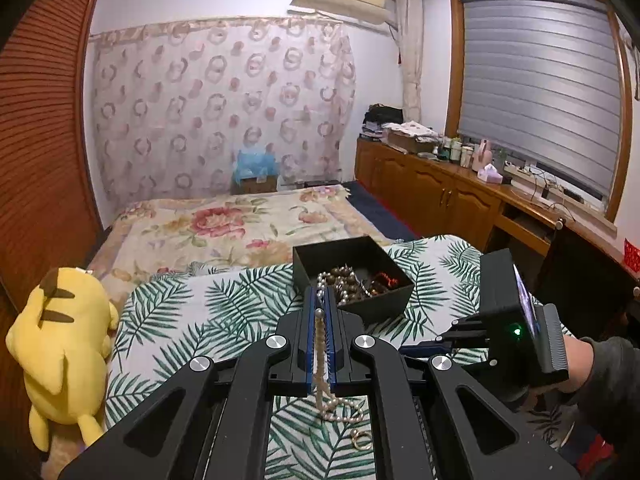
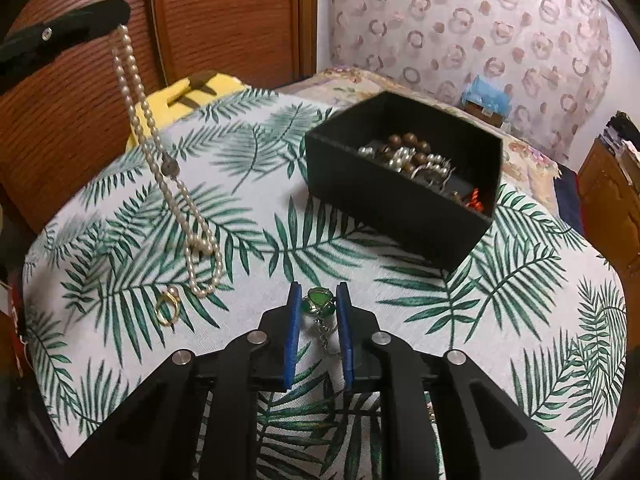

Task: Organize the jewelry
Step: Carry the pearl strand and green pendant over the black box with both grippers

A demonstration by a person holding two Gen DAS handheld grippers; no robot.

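My left gripper (image 1: 319, 312) is shut on a pearl necklace (image 1: 320, 360), which hangs from it with its lower end resting on the leaf-print cloth (image 1: 224, 312). The same necklace (image 2: 160, 152) dangles from the left gripper (image 2: 120, 20) in the right wrist view. A black box (image 1: 352, 268) holding several beaded pieces sits just ahead; it also shows in the right wrist view (image 2: 400, 200). My right gripper (image 2: 318, 300) is closed around a green-stone jewelry piece (image 2: 318, 300) low over the cloth. A gold ring (image 2: 168, 310) lies on the cloth, also in the left wrist view (image 1: 360, 440).
A yellow plush toy (image 1: 64, 352) lies at the cloth's left edge. A floral bed (image 1: 224, 224) is beyond. Wooden cabinets (image 1: 440, 188) with clutter run along the right wall. A wooden louvred door (image 2: 200, 32) stands behind the table.
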